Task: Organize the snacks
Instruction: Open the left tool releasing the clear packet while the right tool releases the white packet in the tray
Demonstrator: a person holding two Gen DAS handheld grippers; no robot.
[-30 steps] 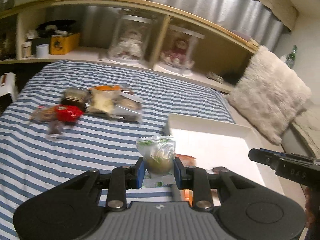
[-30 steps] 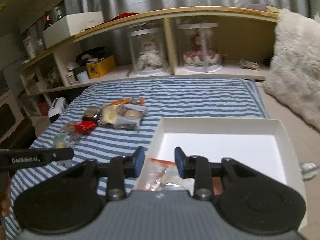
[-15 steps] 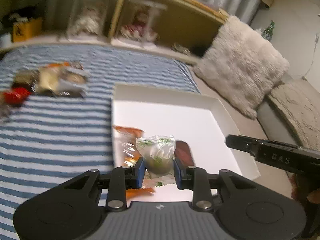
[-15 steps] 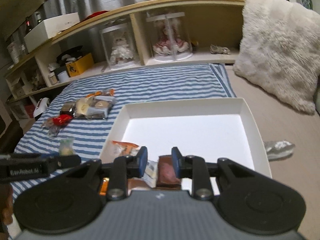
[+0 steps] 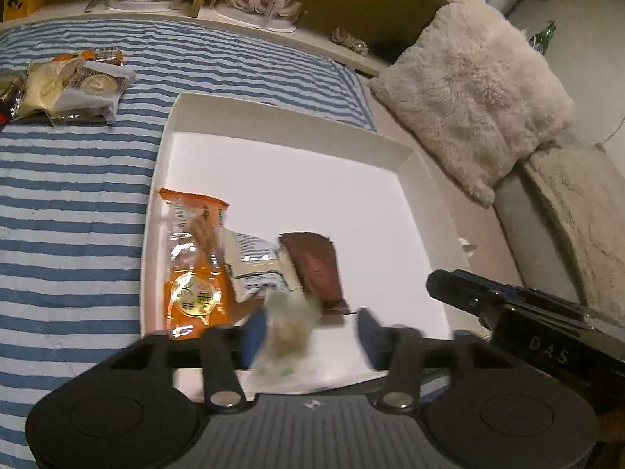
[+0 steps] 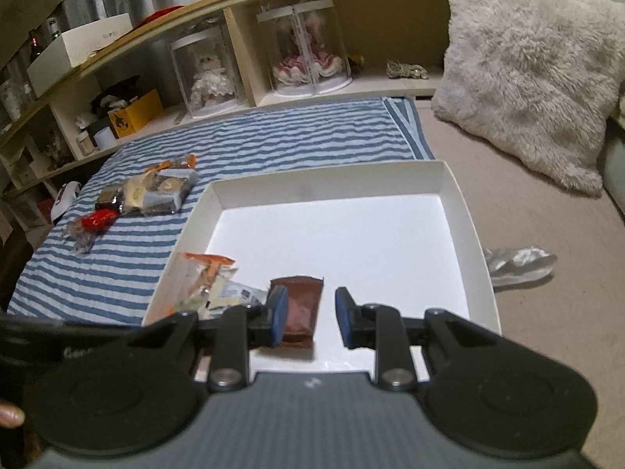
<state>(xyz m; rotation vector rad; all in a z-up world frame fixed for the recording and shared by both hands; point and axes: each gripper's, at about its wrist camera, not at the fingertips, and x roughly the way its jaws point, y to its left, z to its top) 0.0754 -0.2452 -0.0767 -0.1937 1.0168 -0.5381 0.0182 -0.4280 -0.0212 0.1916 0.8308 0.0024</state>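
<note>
A white shallow box lies on the striped bed. In it are an orange snack packet, a white packet and a brown packet. My left gripper is open over the box's near edge; a blurred clear bag of greenish snack is dropping loose by its left finger. My right gripper is open and empty, low over the brown packet.
A pile of wrapped snacks and a red packet lie on the blue striped sheet. A fluffy pillow leans at the right. A shelf with doll cases runs behind.
My left gripper carried the clear green bag over the box and opened; the bag is falling out. My right gripper moved further over the box and opened wider.
</note>
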